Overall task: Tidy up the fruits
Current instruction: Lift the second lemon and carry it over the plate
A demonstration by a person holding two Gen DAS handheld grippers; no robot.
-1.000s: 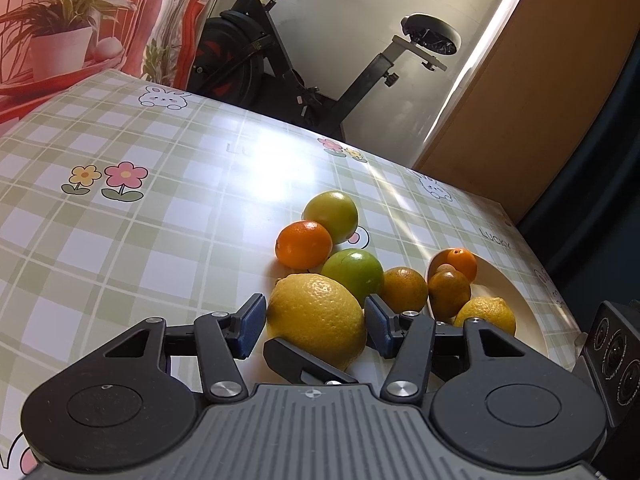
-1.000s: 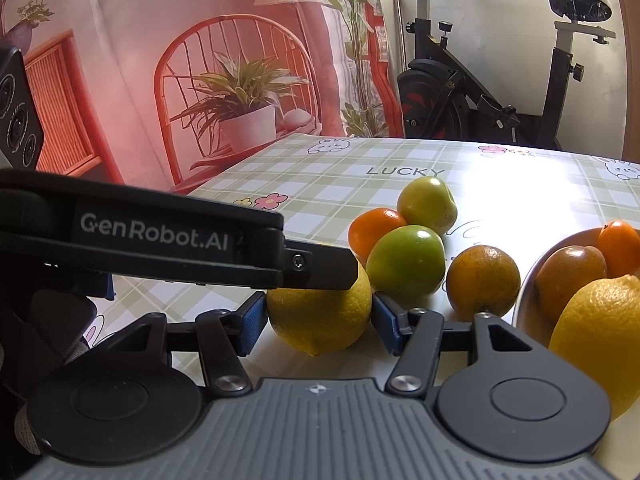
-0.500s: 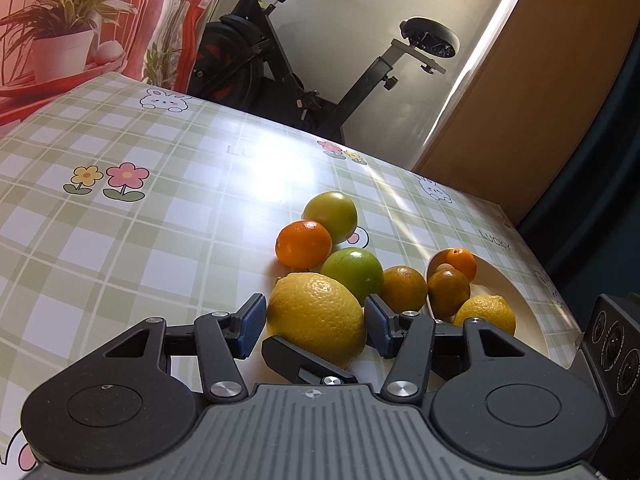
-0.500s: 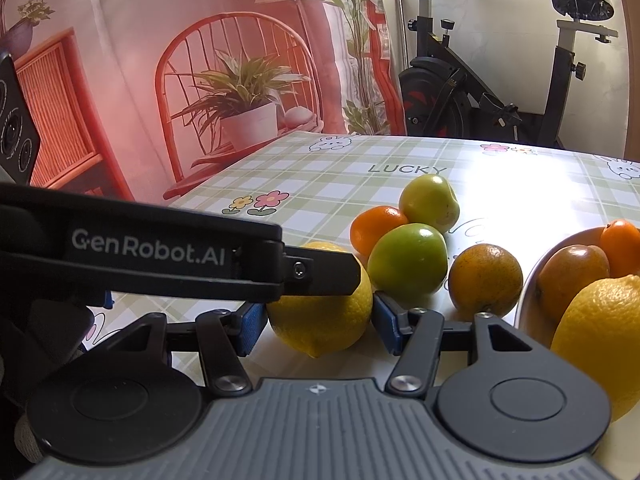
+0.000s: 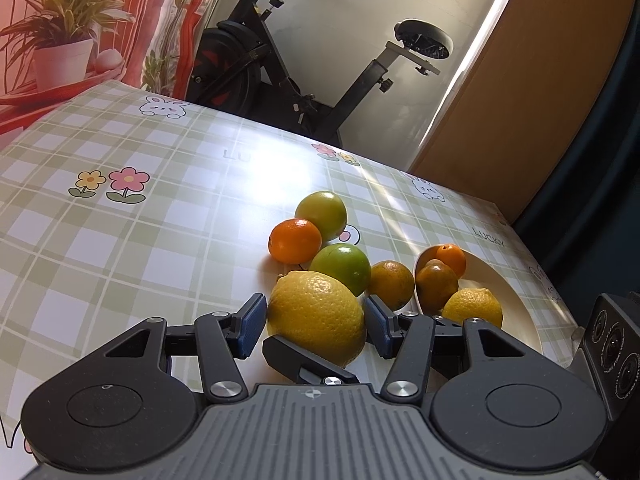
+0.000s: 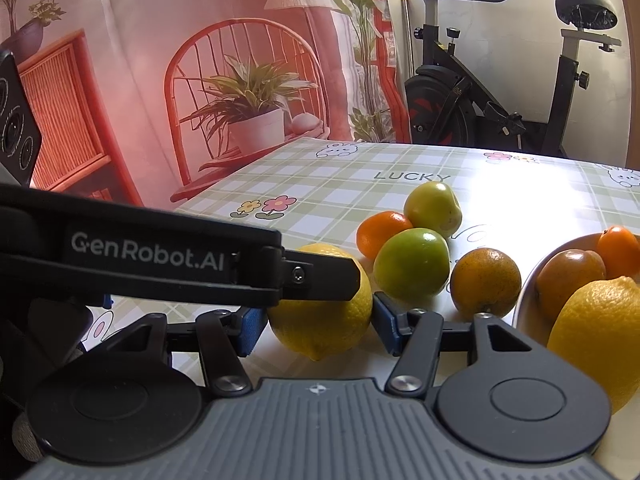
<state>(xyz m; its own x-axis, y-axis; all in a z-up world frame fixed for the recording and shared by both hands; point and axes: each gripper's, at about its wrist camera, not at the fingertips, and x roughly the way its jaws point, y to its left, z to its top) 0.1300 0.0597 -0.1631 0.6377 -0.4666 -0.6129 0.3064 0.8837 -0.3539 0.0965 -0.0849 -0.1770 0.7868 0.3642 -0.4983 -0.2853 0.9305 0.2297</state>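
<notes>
"GenRobot.AI" stands in pale letters on the black body of the left tongs [image 6: 316,312], which cross the right wrist view from the left. The word "LUCKY" is printed on the green checked cloth of the table [image 6: 344,184], beyond the fruit, and again on the cloth past the bowl in the left wrist view, among flower and rabbit drawings.

The big lemon [image 5: 316,316] lies on the table, and both tools meet on it. The left tongs [image 5: 316,320] stand partly open with their blue pads at either flank of the lemon, close enough to seem touching. The right tongs [image 6: 318,326] are likewise half spread about the same lemon [image 6: 324,320] — whether their pads press on it or only stand beside it I cannot tell for sure, though the gaps look closed.

Just behind the lemon sits a green fruit [image 5: 340,268]. Behind that lie a bright orange [image 5: 295,240] and a yellow-green fruit [image 5: 321,210], touching each other. To the lemon's right rests a dull orange [image 5: 391,284], just beside the bowl.

The pale bowl [image 5: 504,296] — well to the lemon's right — holds a smaller lemon [image 5: 472,306], a brownish orange [image 5: 437,286] and a small bright orange fruit [image 5: 451,258].
</notes>
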